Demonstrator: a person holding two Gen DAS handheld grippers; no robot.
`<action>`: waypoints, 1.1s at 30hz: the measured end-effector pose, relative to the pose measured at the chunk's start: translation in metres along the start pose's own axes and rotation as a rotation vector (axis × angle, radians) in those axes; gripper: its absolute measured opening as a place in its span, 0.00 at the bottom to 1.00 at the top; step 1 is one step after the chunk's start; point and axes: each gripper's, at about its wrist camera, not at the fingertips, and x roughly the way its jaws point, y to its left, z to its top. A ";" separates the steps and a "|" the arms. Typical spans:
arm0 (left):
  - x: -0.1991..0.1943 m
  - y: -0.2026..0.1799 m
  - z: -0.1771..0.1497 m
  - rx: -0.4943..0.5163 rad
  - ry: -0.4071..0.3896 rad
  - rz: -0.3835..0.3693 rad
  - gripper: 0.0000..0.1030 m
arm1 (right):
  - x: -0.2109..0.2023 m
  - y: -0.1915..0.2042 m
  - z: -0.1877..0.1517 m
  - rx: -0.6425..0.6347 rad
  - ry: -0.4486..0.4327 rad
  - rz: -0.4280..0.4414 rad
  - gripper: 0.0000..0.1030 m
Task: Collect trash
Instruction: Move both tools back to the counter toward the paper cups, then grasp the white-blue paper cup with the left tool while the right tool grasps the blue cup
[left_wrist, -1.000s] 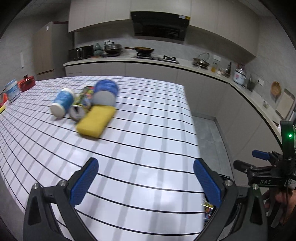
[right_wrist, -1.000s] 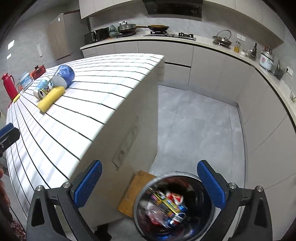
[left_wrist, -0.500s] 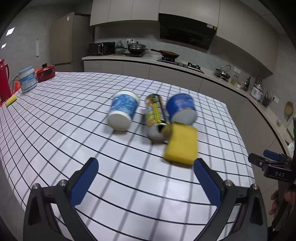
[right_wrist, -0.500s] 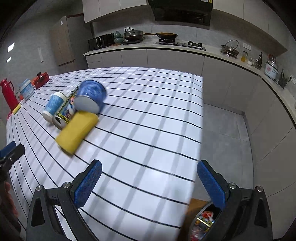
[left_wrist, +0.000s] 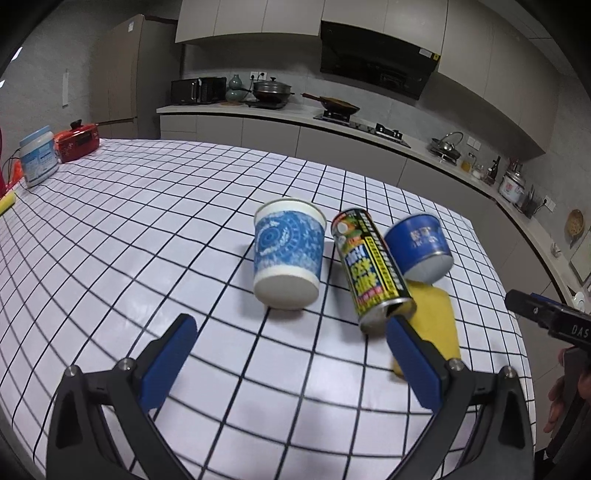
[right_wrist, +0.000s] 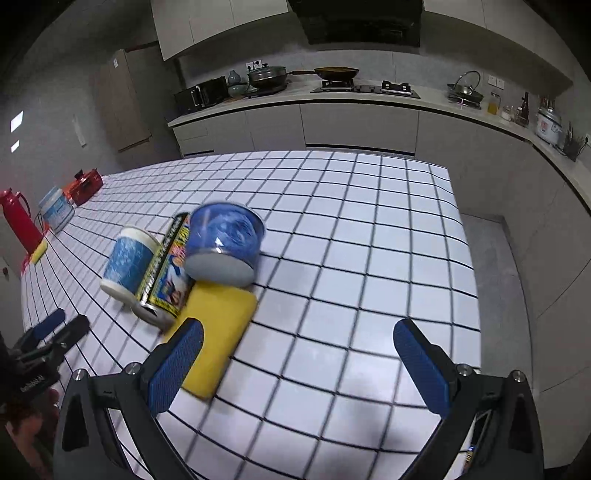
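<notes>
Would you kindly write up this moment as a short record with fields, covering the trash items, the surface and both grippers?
surface: checked table
trash group: paper cup, drink can, blue tub, yellow sponge, all lying close together
cup, can, tub: on their sides
sponge: flat, nearest the grippers, against the can and the tub
left gripper: open, empty, pointed at the cup and can
right gripper: open, empty, sponge by its left finger
far end of table: white jar, red appliance

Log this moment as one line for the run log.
left claw open, empty | right claw open, empty | cup, can, tub, sponge on table
</notes>
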 end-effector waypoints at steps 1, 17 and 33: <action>0.005 0.001 0.004 0.004 0.005 -0.005 0.99 | 0.003 0.003 0.004 0.004 -0.001 0.007 1.00; 0.068 0.010 0.033 0.023 0.101 -0.066 0.89 | 0.075 0.041 0.055 0.066 0.047 0.153 1.00; 0.087 0.012 0.037 0.005 0.158 -0.116 0.61 | 0.116 0.041 0.054 0.129 0.132 0.215 0.77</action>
